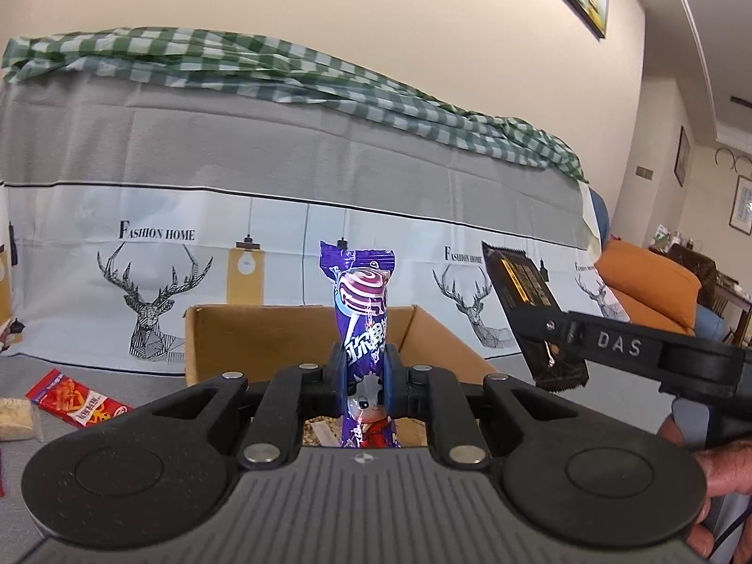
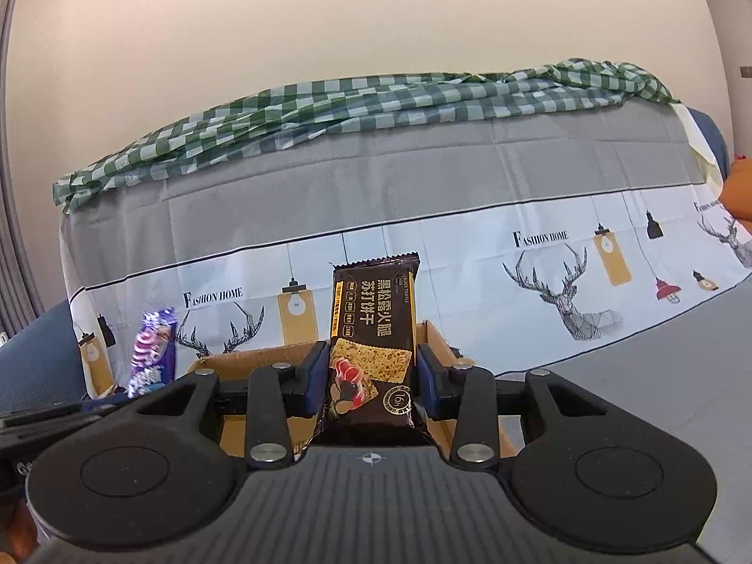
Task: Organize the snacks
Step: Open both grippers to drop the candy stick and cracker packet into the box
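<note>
The left gripper (image 1: 365,371) is clamped on a purple lollipop packet (image 1: 362,310), its blue pads pressing the wrapper from both sides low on the packet, so that most of the packet stands upright above the jaws. It hangs over the near rim of the open cardboard box (image 1: 263,329), and the packet's lower end dangles down inside the box opening.

The right gripper (image 2: 371,383) holds a dark brown cracker packet (image 2: 373,329) by its lower half, pads tight against both long edges, the packet upright and rising above the jaws. It also sits above the cardboard box, at the right side of the lollipop packet.

Left of the box, on the grey surface, lie a red snack packet (image 1: 77,399) and a pale cracker pack (image 1: 16,418), both well apart from the box
</note>
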Tool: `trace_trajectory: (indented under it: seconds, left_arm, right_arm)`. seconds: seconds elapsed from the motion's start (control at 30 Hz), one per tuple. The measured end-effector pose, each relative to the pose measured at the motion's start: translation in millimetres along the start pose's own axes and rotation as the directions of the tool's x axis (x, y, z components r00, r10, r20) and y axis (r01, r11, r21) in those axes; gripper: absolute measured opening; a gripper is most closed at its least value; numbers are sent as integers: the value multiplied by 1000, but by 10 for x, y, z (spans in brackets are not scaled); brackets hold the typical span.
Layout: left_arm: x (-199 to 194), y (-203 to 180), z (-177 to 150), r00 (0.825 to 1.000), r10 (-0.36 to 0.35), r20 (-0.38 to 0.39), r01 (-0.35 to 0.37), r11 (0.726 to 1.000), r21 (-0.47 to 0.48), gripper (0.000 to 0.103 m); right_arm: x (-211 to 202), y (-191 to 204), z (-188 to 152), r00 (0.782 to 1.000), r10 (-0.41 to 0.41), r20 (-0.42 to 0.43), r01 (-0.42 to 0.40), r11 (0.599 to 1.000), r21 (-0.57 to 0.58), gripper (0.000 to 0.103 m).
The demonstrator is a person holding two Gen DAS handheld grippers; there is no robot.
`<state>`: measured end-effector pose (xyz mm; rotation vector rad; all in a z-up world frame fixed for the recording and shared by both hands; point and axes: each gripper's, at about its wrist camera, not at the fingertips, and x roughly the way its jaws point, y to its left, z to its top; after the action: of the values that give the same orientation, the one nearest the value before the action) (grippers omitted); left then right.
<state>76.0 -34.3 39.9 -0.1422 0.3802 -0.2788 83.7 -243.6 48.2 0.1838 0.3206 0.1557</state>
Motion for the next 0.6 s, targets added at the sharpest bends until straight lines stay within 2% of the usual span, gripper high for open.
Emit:
trace_trajectory:
  seconds: [0.6]
  left_arm:
    - [21, -12, 7, 1000, 2, -9, -1, 1000, 16, 15]
  right_arm:
    - [-21, 45, -17, 1000, -13, 13, 13, 1000, -18, 41]
